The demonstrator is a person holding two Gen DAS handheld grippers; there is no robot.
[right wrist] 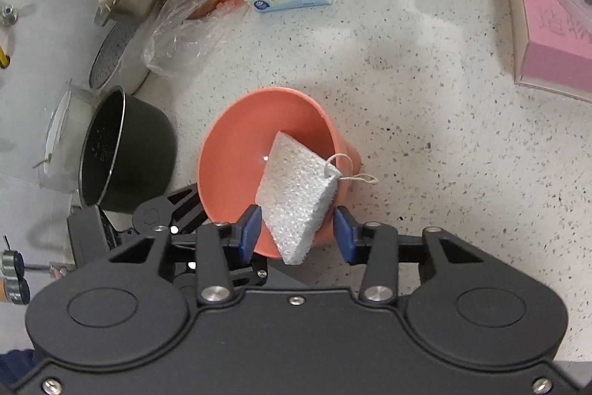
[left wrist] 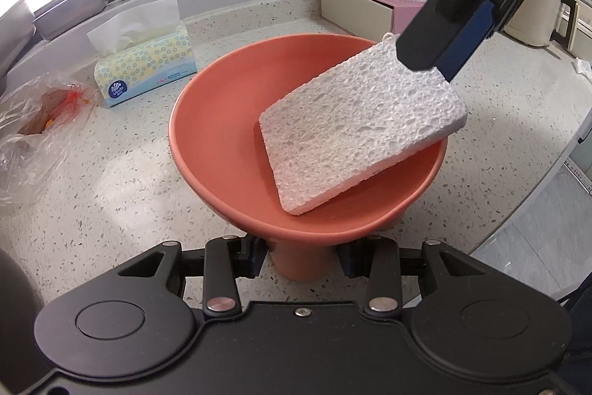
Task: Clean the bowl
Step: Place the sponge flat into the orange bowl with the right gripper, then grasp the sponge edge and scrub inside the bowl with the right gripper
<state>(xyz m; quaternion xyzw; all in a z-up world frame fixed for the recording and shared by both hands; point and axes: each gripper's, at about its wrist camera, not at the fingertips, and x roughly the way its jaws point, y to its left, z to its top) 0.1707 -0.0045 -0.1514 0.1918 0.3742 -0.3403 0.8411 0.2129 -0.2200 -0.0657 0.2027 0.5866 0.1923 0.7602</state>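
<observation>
Bowl (left wrist: 222, 143): rigid, smooth, top-heavy; left claw (left wrist: 301, 256) clamps its narrow foot.
Sponge (left wrist: 355, 121): light, soft; right claw (right wrist: 298, 234) pinches one end, may slip.

Terracotta-orange footed bowl (left wrist: 222, 121) upright on the speckled counter. White porous sponge (left wrist: 355, 124) tilted inside, upper corner above the right rim.

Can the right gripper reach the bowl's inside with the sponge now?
Probably yes. The sponge at the right gripper dips into the open bowl; the left gripper sits low at its foot, clear of the rim.
</observation>
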